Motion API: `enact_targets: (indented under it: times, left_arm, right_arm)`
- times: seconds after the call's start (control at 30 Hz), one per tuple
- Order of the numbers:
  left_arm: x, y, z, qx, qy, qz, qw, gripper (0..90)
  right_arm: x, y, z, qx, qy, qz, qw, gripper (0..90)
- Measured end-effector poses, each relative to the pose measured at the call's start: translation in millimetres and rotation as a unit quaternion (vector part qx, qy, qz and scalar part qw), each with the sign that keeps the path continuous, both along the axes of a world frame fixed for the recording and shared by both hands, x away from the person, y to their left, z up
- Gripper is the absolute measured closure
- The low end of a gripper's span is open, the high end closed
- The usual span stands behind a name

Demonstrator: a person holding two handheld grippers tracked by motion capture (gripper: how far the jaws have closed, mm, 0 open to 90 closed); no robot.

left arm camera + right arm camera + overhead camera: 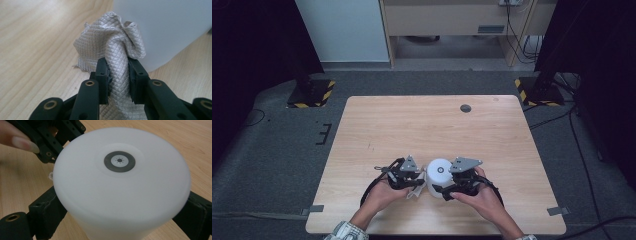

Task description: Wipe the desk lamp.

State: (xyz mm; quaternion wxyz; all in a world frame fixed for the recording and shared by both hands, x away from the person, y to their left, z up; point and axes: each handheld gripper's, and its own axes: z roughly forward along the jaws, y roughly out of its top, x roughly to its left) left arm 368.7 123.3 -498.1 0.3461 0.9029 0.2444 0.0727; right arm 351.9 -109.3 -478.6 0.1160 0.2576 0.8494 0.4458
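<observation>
Closest to the lens are the person's two hands near the front edge of the worktop [362, 115], just in from the middle. Biggest item first: the white cylinder [440, 176], a smooth drum with a small dark ring button on its flat top. The right gripper [120, 220] has its jaws spread wide around the body, one pad on each side, clamped onto it. I'd guess hard plastic, light and hollow, pretty slick on that matte skin, so squeezing low on the straight wall seems smarter than near the rounded top rim. Doesn't look fragile, but could squirt out of a grip that's off-centre.

Smaller: the grey cloth [112, 45], a quilted diamond-pattern wipe. The left gripper [118, 80] is pinched tight on a bunched fold of it, and the loose end is pressed up against the cylinder's side. Soft, floppy, basically weightless; grab any thick bunch, since a single layer would probably slip.
</observation>
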Motion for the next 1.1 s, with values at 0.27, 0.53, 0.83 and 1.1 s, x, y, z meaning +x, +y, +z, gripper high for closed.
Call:
enact_targets:
  times: [0.27,0.53,0.83,1.1]
  left_arm:
    - [2.4,-1.4,-2.7,0.008,-0.008,0.000,0.9999,72.1]
    - [9.7,9.1,13.1,-0.047,-0.018,0.019,0.9986,72.0]
    - [11.6,10.4,17.7,-0.060,-0.019,0.017,0.9979,72.0]
    - [17.9,11.5,26.4,-0.068,-0.022,0.013,0.9974,72.0]
  right_arm:
    - [-1.3,-1.3,0.0,0.001,0.001,0.002,1.0000,8.8]
    - [-4.5,2.3,-0.9,0.006,-0.002,0.018,0.9998,8.4]
    - [-15.7,-9.4,8.7,0.025,-0.026,-0.001,0.9994,6.7]
    - [-18.9,-11.7,8.8,0.030,-0.029,-0.001,0.9991,12.5]
